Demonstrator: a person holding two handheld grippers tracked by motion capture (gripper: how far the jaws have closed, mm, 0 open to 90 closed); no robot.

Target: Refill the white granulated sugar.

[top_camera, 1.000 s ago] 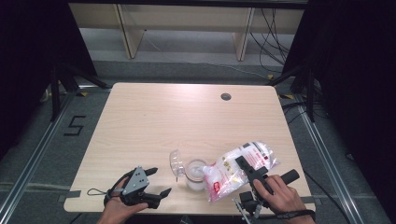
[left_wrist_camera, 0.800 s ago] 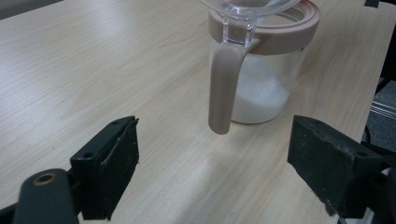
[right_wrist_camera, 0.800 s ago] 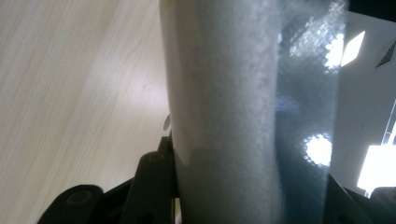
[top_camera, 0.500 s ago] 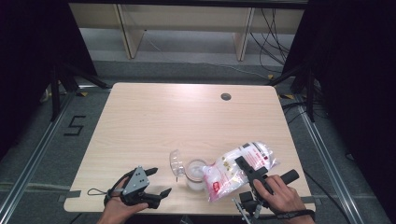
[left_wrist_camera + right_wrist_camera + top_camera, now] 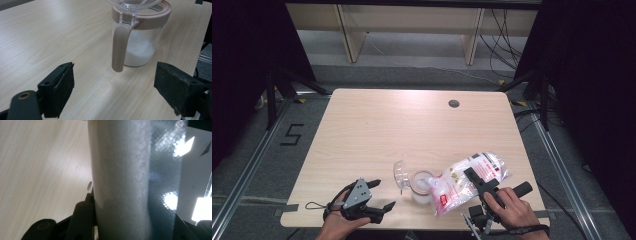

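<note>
A clear plastic bag of white granules with a red-and-white label (image 5: 467, 177) is held by the right gripper (image 5: 478, 181) near the front edge of the table, toward its front right corner. The bag's long axis is tilted, its lower end pointed leftward over the mouth of a clear glass jar with a dusty-pink rim and handle (image 5: 421, 185), which stands just beside it on the light wooden table (image 5: 412, 125). In the right gripper view the bag is seen pinched between the black jaws; how much of it is caught cannot be told well from so close. White granules are already gathered in the jar's bottom, and its clear hinged lid (image 5: 401, 172) is tipped open on the side away from the bag.

The left gripper (image 5: 382, 196) is kept near the front left corner, its jaws spread wide with nothing between them, aimed at the jar's handle (image 5: 120, 47). The jar lies to the right of it, apart, and is nearer to the bag's mouth than to that gripper.
</note>
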